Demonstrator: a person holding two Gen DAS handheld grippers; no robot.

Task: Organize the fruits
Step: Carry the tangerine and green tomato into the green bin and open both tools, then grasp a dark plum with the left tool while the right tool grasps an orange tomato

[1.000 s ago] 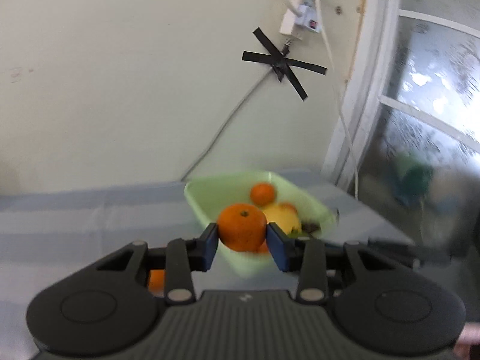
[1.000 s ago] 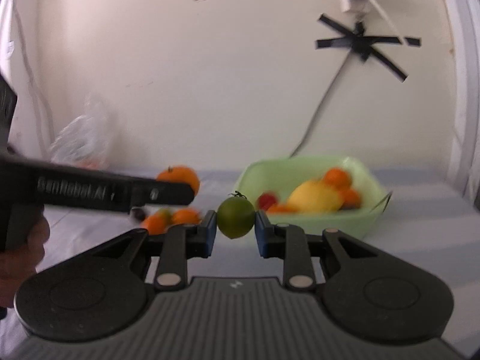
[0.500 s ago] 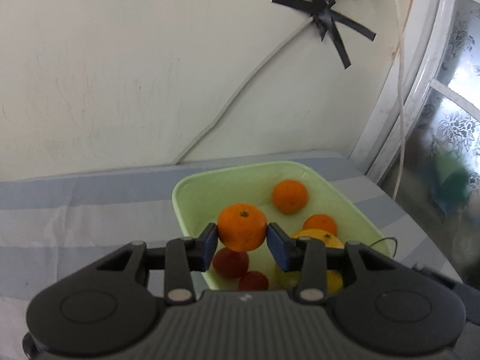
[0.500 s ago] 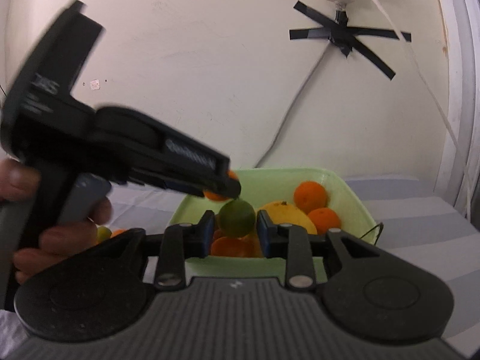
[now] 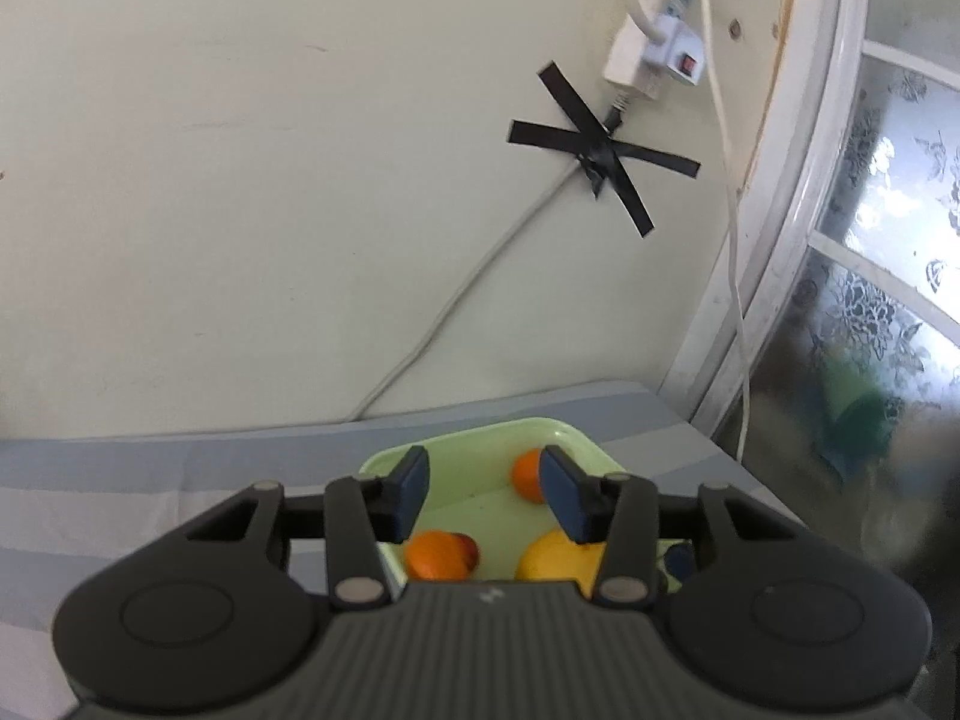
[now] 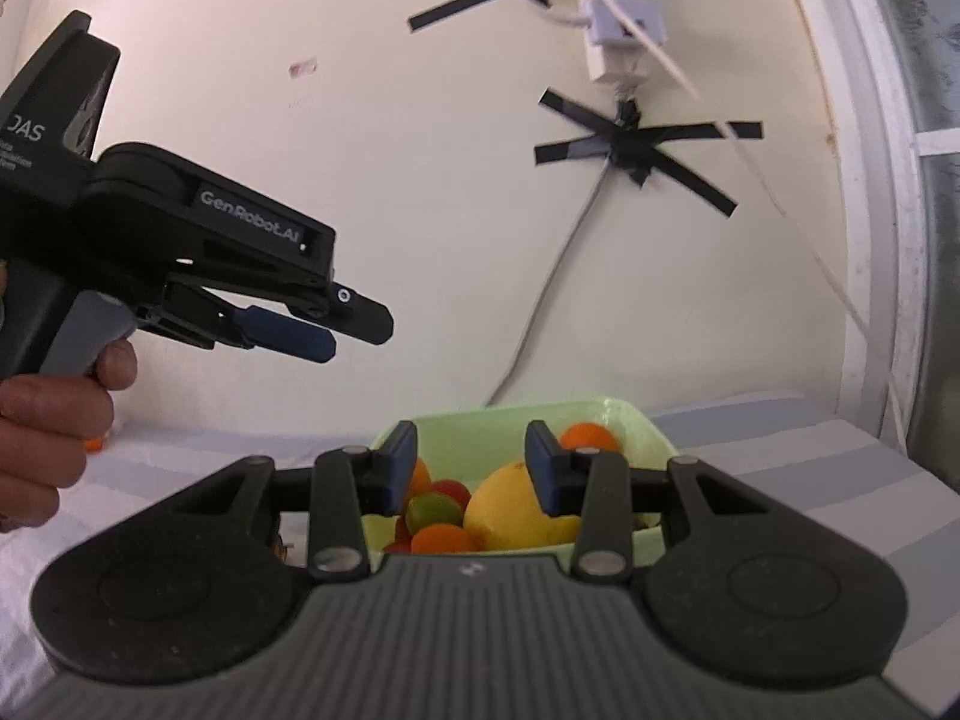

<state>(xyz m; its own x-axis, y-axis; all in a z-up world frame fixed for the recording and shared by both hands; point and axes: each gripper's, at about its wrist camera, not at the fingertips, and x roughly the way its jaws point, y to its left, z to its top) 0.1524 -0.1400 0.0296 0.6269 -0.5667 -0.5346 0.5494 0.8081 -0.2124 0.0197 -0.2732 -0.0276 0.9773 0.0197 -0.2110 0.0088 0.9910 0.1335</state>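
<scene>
Right gripper (image 6: 468,471): jaws parted, nothing between them, above the near rim of the green tub (image 6: 651,438). Tub contents, near to far: orange (image 6: 441,538), lemon (image 6: 516,510), green fruit (image 6: 433,510), red fruit (image 6: 450,489), a further orange (image 6: 585,435) at the back. Left gripper (image 5: 483,495): jaws just opened, empty, over the same tub; a hand (image 6: 51,420) holds it at the left of the right wrist view. Striped cloth (image 5: 150,468) beneath. Behind: wall, cable (image 5: 456,300), black tape cross (image 5: 600,147), power strip (image 5: 654,54), window (image 5: 888,240) at right.
</scene>
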